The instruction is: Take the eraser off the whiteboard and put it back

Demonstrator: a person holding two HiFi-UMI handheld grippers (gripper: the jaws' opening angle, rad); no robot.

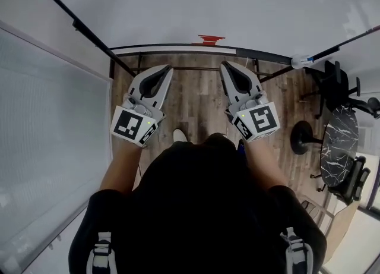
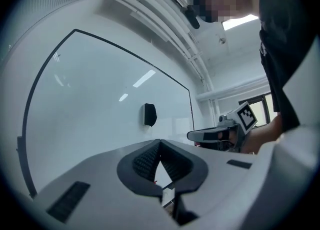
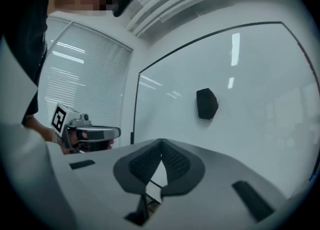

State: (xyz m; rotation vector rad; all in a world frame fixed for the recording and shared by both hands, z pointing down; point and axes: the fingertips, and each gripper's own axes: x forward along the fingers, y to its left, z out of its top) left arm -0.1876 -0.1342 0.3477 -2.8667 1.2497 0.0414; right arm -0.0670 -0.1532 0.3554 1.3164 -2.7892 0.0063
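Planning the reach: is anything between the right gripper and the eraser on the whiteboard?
Nothing visible. The eraser sits on bare whiteboard, up and to the right of the right gripper, whose jaws are together and empty.

No words, numbers or brand names readable anywhere. Your left gripper (image 1: 162, 72) and right gripper (image 1: 229, 69) each carry a marker cube (image 1: 134, 126) with black-and-white square patterns only. Red patch (image 1: 209, 40) at whiteboard's (image 1: 178, 5) lower edge: too small to read.
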